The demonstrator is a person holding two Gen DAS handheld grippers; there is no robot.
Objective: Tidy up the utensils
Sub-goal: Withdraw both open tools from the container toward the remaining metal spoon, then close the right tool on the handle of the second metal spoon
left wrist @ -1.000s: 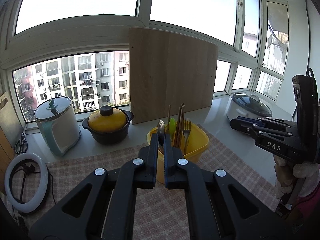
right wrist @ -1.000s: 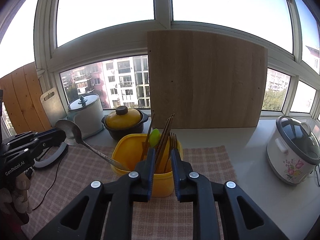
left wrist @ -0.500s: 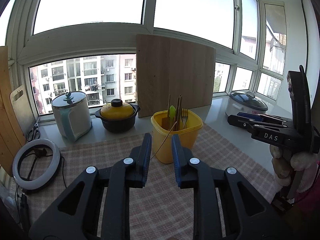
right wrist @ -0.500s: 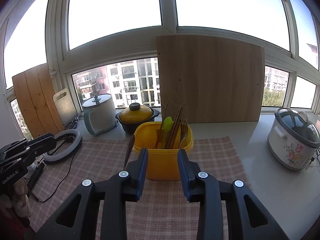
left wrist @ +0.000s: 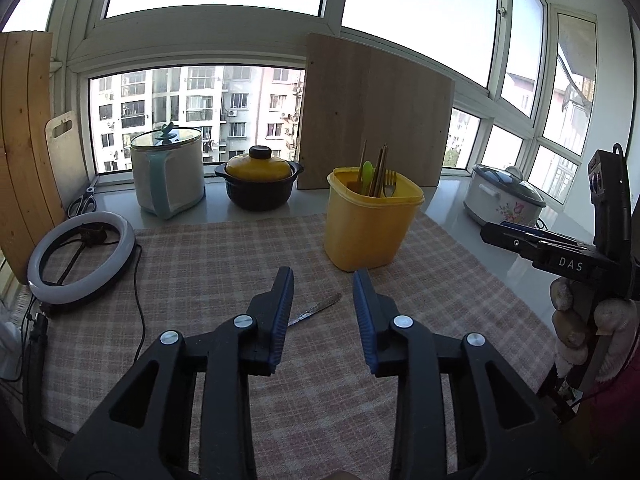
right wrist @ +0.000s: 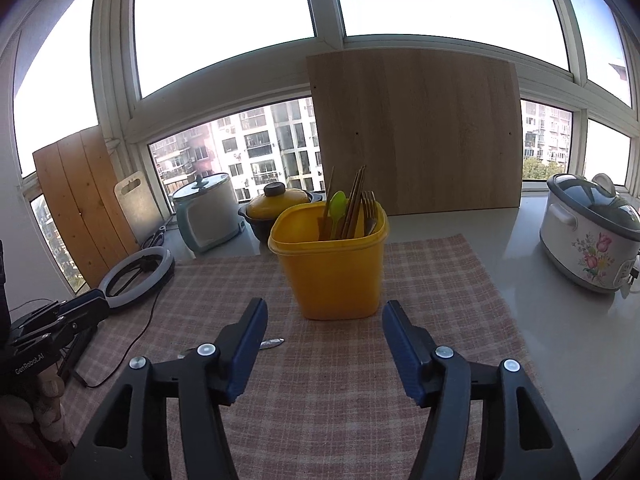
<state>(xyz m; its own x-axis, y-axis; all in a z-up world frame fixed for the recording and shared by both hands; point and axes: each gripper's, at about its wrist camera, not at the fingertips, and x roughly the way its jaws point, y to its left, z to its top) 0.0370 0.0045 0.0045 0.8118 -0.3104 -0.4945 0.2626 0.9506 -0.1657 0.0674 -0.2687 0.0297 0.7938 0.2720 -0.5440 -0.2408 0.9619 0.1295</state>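
A yellow container [right wrist: 334, 268] stands on the checked cloth [right wrist: 440, 280] of the worktop [right wrist: 520, 240], near the middle, and holds upright chopsticks [right wrist: 355, 200], a fork [right wrist: 370, 204] and a green spoon [right wrist: 337, 204]. Behind it leans a big wooden board [right wrist: 416, 132], with a rice cooker [right wrist: 588, 240] at the right and a yellow-lidded pot [left wrist: 258, 180] at the left. The left gripper [left wrist: 323, 280] and the right gripper [right wrist: 324, 308] have just been opening with nothing between the jaws, and a metal utensil [left wrist: 316, 309] on the cloth is partly hidden behind a left finger [left wrist: 280, 312].
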